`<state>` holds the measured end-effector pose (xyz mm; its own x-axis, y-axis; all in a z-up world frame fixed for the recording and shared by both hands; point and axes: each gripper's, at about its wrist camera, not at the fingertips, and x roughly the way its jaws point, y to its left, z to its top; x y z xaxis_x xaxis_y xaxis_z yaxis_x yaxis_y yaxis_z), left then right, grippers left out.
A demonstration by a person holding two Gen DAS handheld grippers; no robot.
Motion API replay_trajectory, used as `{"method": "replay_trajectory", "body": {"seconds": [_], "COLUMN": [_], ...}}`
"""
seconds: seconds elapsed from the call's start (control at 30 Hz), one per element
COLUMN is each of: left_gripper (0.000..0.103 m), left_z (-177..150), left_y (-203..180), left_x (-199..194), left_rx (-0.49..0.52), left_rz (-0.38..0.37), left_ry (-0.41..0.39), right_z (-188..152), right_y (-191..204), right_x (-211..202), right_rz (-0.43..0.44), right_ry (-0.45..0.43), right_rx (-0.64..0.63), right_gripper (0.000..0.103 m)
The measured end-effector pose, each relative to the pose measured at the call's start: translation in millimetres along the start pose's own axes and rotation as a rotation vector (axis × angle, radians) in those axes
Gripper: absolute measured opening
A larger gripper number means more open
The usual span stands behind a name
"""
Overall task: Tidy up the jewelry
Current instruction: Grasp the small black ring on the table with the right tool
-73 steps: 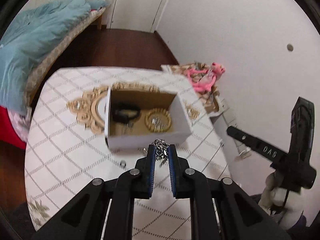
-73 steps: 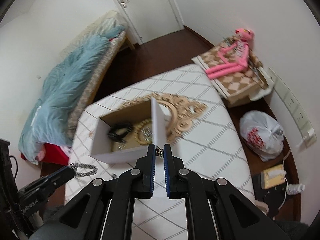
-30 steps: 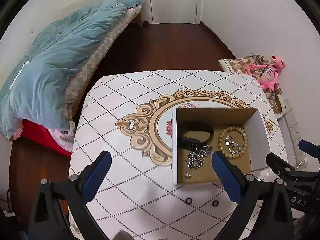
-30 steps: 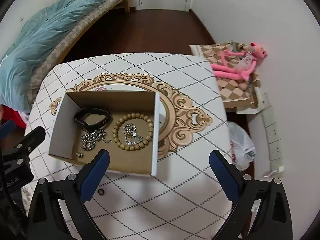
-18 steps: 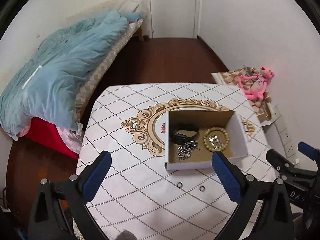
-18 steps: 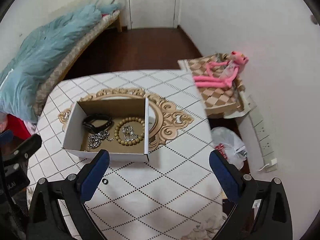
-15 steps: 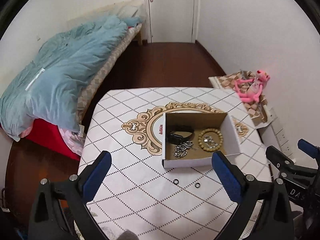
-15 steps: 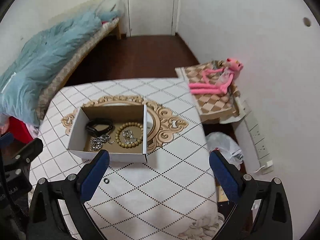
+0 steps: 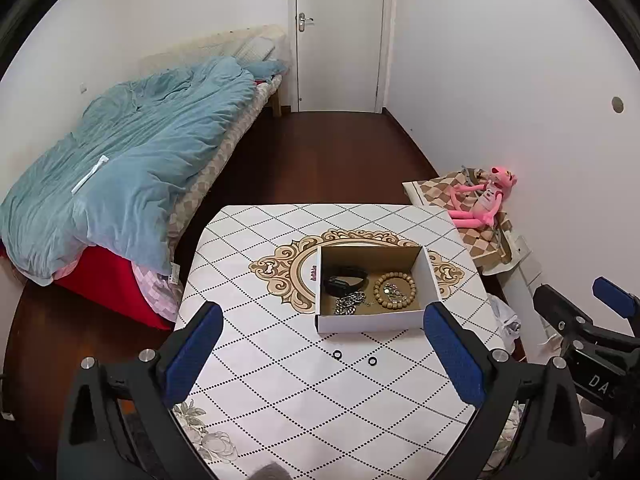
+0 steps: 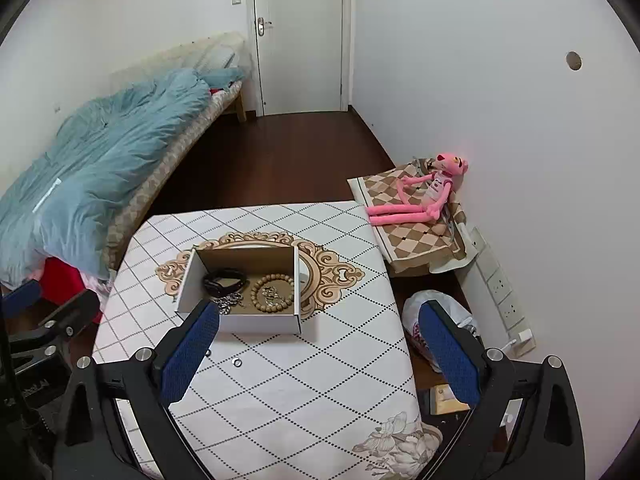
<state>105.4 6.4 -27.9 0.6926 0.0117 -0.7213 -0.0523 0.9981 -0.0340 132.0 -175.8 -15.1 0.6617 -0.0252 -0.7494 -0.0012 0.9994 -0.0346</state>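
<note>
- Two small dark rings [image 9: 337, 354] [image 9: 373, 360] lie loose on the tablecloth [image 9: 280, 380], just in front of the box.
- Only part of the writing on the right gripper's body reads, "DA"; I can't make out the rest.
- The cardboard box [image 9: 372, 322], white outside and brown inside, sits open on the gold ornament printed at the table's middle.
- Inside it: a black band [image 9: 345, 280] at the back left, a silver chain [image 9: 350, 304] in front of it, and a wooden bead bracelet [image 9: 395, 292] ringing a small silver piece.
- Left gripper [image 9: 320, 356] hangs above the table's near edge, fingers spread wide, holding nothing.
- Right gripper [image 10: 318, 356] likewise, wide apart and empty.
- A pink plush toy [image 10: 424, 196] lies on a checkered cushion [image 10: 412, 236] by the wall.
</note>
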Motion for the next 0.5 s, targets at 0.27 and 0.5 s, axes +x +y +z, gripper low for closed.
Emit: {"method": "replay_trajectory", "body": {"seconds": [0.27,0.5], "left_gripper": [0.102,0.102], "left_z": [-21,-71], "left_y": [14,48], "left_x": [43,120], "left_rx": [-0.025,-0.047], "left_rz": [0.05,0.164], "left_ry": [0.093,0.283], "right_z": [-17,-74], "right_y": [12,55], "right_x": [41,141], "right_rz": [0.046,0.114], "right_ry": [0.095,0.254], "right_rx": [-0.013,-0.065], "right_gripper": [0.101,0.073]}}
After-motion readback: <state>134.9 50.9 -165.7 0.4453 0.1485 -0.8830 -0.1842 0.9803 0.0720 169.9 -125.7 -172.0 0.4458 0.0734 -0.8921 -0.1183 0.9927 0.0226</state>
